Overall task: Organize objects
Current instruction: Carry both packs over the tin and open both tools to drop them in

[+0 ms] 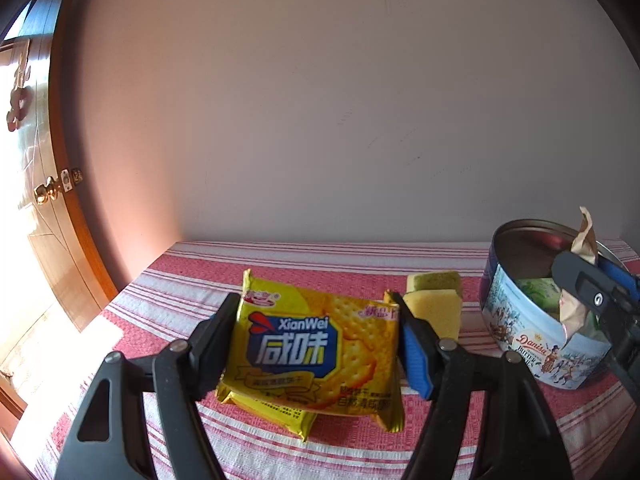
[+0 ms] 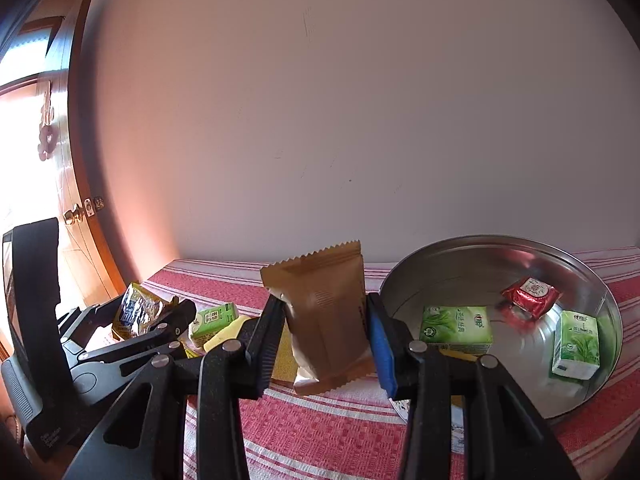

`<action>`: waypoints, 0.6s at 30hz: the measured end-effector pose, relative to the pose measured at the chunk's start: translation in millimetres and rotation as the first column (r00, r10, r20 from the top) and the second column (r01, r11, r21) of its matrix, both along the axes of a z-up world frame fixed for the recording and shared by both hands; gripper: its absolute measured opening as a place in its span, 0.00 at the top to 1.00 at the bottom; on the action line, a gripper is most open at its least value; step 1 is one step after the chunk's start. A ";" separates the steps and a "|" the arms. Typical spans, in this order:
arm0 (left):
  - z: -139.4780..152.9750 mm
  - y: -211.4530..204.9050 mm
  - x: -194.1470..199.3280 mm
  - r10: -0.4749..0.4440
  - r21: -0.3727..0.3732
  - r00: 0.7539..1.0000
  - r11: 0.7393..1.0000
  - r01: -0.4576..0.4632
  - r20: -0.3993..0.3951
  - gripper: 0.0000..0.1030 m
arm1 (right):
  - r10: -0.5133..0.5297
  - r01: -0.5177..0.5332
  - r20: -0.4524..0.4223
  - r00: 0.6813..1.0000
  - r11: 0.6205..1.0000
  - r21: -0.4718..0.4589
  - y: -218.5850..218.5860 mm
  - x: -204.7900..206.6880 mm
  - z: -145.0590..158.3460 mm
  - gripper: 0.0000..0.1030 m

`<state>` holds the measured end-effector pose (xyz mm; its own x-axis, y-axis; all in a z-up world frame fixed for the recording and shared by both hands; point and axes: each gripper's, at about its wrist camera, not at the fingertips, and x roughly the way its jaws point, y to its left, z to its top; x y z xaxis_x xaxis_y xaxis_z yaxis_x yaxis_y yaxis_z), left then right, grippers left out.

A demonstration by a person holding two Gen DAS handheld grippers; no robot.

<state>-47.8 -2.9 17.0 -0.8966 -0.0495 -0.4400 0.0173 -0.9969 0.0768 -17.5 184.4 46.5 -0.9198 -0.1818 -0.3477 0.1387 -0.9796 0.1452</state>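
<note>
A: Quick pass. Left gripper (image 1: pixel 316 344) is pinching the yellow cracker packet (image 1: pixel 316 356) by its two side edges and holds it above the striped cloth (image 1: pixel 280 452). A second yellow packet (image 1: pixel 276 416) sits just under it, looks left on the table.

B: Right one?

A: Right gripper (image 2: pixel 326 340) is clamped on a brown sachet (image 2: pixel 326 320), upright, sawtooth seal on top, just left of the round tin (image 2: pixel 472 264). The left view shows the sachet at the tin's mouth.

B: What's in the tin?

A: Two green tissue packs (image 2: pixel 456 326) and (image 2: pixel 576 344), plus a red wrapper (image 2: pixel 530 294). There's bare metal between them.

B: So the step is dropping both into the tin?

A: That's my read. Do the sachet first, since it's nearest. Carry it clear over the rim and down into the bare patch before spreading the jaws; it's light foil, so releasing high could let it catch the rim.

B: And the crackers?

A: The grip is only on the edges, so don't squeeze harder or the biscuits may crack. Keep the packet level and wait until the right gripper is out of the tin. It's wide, so lay it flat on the packs.

B: Anything else on the table?

A: A yellow-green sponge (image 1: pixel 434 300) between packet and tin. Swing over it, not through.
</note>
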 end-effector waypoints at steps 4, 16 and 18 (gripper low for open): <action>8.5 18.6 7.8 -0.031 -0.001 0.999 1.000 0.031 -0.016 0.30 | -0.037 0.038 -0.037 0.999 0.999 0.022 16.8 11.5 3.6 0.58; 13.3 96.2 4.0 -0.171 0.034 0.985 0.985 0.171 -0.006 0.30 | -0.202 0.202 -0.002 0.979 0.978 0.053 98.9 0.5 -1.2 0.58; 11.3 114.5 -0.8 -0.193 0.034 0.981 0.981 0.193 0.001 0.30 | -0.226 0.225 0.011 0.974 0.973 0.053 112.4 -3.0 -3.2 0.58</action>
<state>-48.6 111.5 28.4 -0.8862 0.1387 -0.4420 -0.1755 -0.9835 0.0433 -20.4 296.8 43.3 -0.9291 0.0485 -0.3666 -0.0890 -0.9915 0.0945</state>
